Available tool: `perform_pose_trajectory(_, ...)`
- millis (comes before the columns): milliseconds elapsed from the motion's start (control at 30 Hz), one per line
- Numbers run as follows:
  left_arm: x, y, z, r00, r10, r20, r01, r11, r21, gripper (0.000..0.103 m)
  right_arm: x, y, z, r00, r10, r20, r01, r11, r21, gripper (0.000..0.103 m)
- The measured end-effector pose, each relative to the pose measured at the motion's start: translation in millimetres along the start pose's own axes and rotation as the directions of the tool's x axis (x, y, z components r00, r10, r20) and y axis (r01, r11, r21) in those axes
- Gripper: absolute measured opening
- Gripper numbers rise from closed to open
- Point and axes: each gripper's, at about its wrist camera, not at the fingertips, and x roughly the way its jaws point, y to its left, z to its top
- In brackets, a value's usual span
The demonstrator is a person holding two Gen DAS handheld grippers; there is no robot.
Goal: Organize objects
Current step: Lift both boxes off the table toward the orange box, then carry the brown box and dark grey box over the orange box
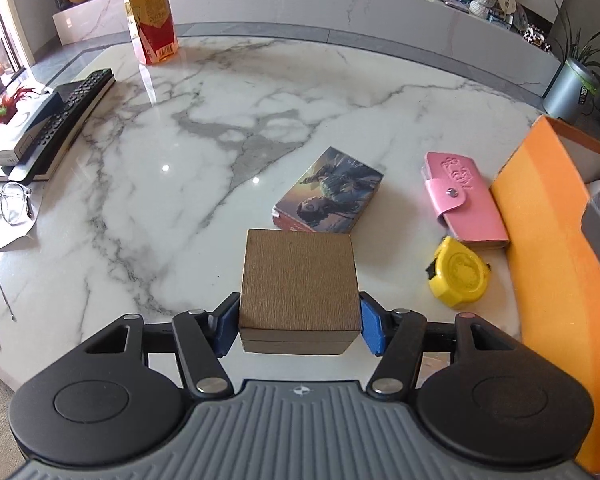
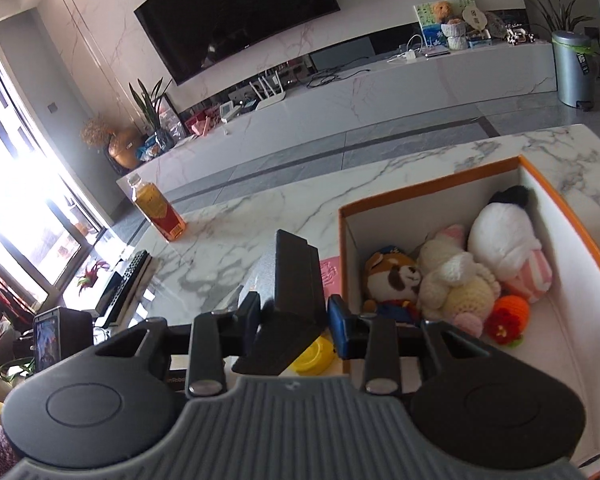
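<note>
Box (image 1: 299,288), brown and square with a ribbed paper skin, sits between the blue pads of our left gripper (image 1: 299,322), and the pads press its two side walls low and near the front edge, so we judge it held clear of the bench (image 1: 180,160). We read it as stiff, light and likely hollow, with a lid seam along the front; a squeeze on the lid alone could lift it off, so we would keep the pads across the seam or on the base. The paper looks grippy, not slick.

Our right gripper (image 2: 294,314) has its jaws at a middling width around a dark, hard-edged block (image 2: 296,276) that stands upright between them. Whether the pads truly bite it we cannot tell for sure, though it appears carried. It looks rigid and smooth, so it may slip if tilted.

Beside it the orange bin (image 2: 432,186) stands open with soft toys (image 2: 452,280) inside. On the bench lie a picture box (image 1: 332,192), a pink wallet (image 1: 466,200) and a yellow tape measure (image 1: 458,276), all near the bin's wall.
</note>
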Motion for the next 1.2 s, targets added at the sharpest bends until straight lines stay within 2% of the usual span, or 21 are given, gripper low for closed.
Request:
perform_pose_trajectory(100, -31.9, -19.0, -2.1, 0.998, -0.048, 0.049, 0.047, 0.999, 0.027, 0.070, -23.7, -16.4, 1.6, 0.999, -0.018, 0.037, 0.018, 1.000, 0.011, 0.038)
perform_pose_trajectory(267, -87.2, -73.4, -12.8, 0.978, -0.173, 0.114, 0.160, 0.980, 0.116, 0.070, -54.7, -48.7, -0.5, 0.995, -0.066, 0.075, 0.062, 0.997, 0.053, 0.037)
perform_pose_trajectory(400, -112.1, -119.2, -25.5, 0.961, -0.250, 0.120, 0.225, 0.956, 0.187, 0.070, -69.7, -74.6, -9.1, 0.993, -0.094, 0.068, 0.088, 0.992, 0.094, 0.037)
perform_pose_trajectory(533, -117.9, -159.5, -40.2, 0.953, -0.291, 0.090, 0.259, 0.930, 0.260, 0.070, -82.2, -95.2, -18.3, 0.992, -0.110, 0.066, 0.101, 0.988, 0.120, 0.037)
perform_pose_trajectory(733, -101.5, -198.4, -57.2, 0.965, -0.260, 0.023, 0.239, 0.916, 0.323, 0.070, -93.8, -123.2, -25.3, 0.988, -0.138, 0.072, 0.126, 0.980, 0.156, 0.037)
perform_pose_trajectory(900, -92.7, -224.9, -72.5, 0.982, -0.186, 0.014, 0.165, 0.899, 0.406, 0.069, -89.9, -134.0, -31.3, 0.992, -0.122, 0.046, 0.113, 0.981, 0.160, 0.037)
perform_pose_trajectory(967, -88.6, -231.7, -74.1, 0.985, -0.173, -0.001, 0.158, 0.891, 0.426, 0.069, -86.9, -136.9, -33.2, 0.992, -0.119, 0.033, 0.113, 0.981, 0.157, 0.036)
perform_pose_trajectory(1000, -86.9, -234.8, -75.2, 0.986, -0.164, -0.003, 0.148, 0.883, 0.445, 0.069, -86.6, -138.4, -33.9, 0.993, -0.117, 0.034, 0.111, 0.981, 0.157, 0.036)
perform_pose_trajectory(1100, -83.6, -247.0, -78.2, 0.991, -0.135, -0.003, 0.116, 0.838, 0.532, 0.069, -87.5, -143.6, -33.7, 0.993, -0.115, 0.038, 0.107, 0.982, 0.155, 0.036)
perform_pose_trajectory(1200, -79.2, -254.3, -76.2, 0.990, -0.134, -0.036, 0.129, 0.790, 0.599, 0.069, -86.9, -147.8, -33.0, 0.993, -0.115, 0.041, 0.107, 0.982, 0.158, 0.036)
